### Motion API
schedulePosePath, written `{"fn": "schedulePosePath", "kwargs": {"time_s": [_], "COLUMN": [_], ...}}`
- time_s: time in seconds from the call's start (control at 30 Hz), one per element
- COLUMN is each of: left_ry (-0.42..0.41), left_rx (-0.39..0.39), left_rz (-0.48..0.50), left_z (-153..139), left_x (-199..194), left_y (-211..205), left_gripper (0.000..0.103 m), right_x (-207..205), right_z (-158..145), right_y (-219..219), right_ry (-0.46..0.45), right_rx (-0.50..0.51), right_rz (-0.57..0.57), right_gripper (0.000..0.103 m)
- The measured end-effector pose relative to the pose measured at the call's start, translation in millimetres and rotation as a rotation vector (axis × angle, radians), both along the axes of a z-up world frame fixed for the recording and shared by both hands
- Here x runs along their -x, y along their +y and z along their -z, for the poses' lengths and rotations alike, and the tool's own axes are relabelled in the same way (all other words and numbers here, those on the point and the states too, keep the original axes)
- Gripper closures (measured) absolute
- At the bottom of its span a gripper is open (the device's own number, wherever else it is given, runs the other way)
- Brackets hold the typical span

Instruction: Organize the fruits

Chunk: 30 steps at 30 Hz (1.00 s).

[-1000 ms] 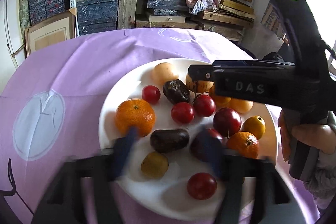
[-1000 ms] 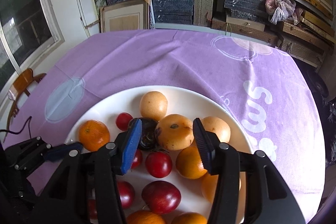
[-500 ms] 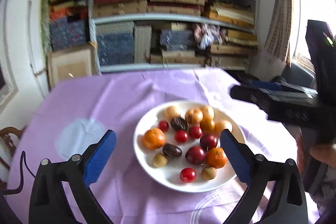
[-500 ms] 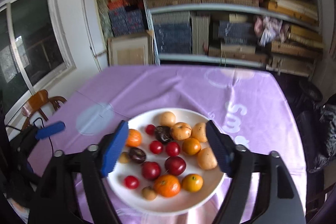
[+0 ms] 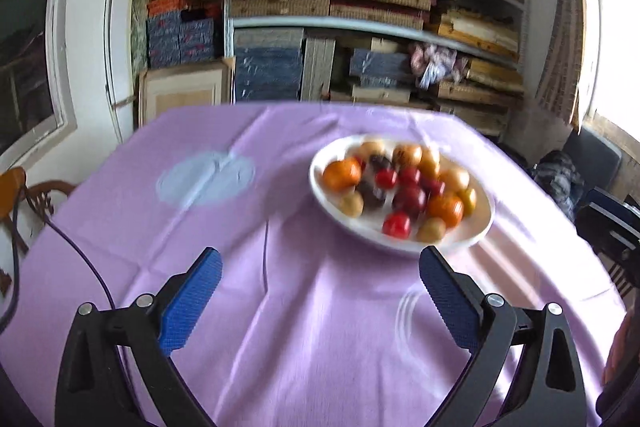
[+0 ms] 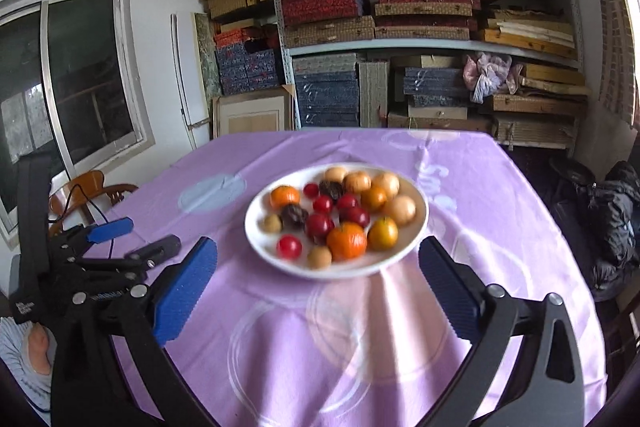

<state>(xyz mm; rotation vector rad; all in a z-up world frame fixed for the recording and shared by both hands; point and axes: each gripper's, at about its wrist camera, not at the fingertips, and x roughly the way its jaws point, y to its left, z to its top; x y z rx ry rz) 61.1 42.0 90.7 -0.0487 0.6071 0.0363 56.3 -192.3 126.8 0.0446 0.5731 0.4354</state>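
Both grippers pulled back, fingers spread; plate (image 6: 416, 227) ahead.

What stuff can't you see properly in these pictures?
- The fruits on the white plate are smeared by motion blur in the left wrist view, so their kinds stay unclear.
- The right gripper is cut off by that view's right edge.
- The left gripper in the right wrist view is partly hidden behind a blue pad.
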Motion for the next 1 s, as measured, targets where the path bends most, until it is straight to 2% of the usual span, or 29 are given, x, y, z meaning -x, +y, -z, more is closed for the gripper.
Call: {"fn": "schedulePosePath", "kwargs": {"time_s": [0.1,0.2,0.33,0.47,0.6,0.67,0.77,0.87,1.0], "left_ry": [0.040,0.068,0.153,0.217,0.258,0.283,0.335,0.339,0.335], "left_rx": [-0.019,-0.003,0.008,0.030,0.016,0.000,-0.017,-0.055,-0.049], "left_rz": [0.003,0.016,0.048,0.071,0.092,0.096,0.105,0.111,0.118], "left_z": [23.8,35.7,50.6,60.6,67.8,70.9,77.8,79.6,81.8], "left_x": [-10.1,-18.5,-33.8,-45.7,-51.3,-54.6,-62.2,-63.5,-63.4], "left_y": [-4.0,-6.3,-11.0,-14.8,-20.6,-23.2,-26.4,-32.5,-32.0], "left_gripper": [0.003,0.003,0.003,0.003,0.003,0.003,0.003,0.003,0.003], "right_x": [-9.4,-23.3,-38.2,-52.0,-68.3,-67.4,-68.3,-69.3,-70.1], "right_z": [27.2,53.3,77.7,88.7,111.5,112.1,114.7,117.2,119.6], "right_y": [6.4,11.0,7.6,-3.2,-10.1,-10.6,-3.6,3.3,9.3], "right_ry": [0.035,0.084,0.185,0.271,0.418,0.411,0.413,0.413,0.411], "right_rx": [0.041,0.080,0.068,0.032,0.024,0.031,0.097,0.146,0.202], "right_rz": [0.008,0.014,0.022,0.061,0.082,0.091,0.082,0.078,0.070], "right_gripper": [0.004,0.004,0.004,0.004,0.004,0.004,0.004,0.004,0.004]}}
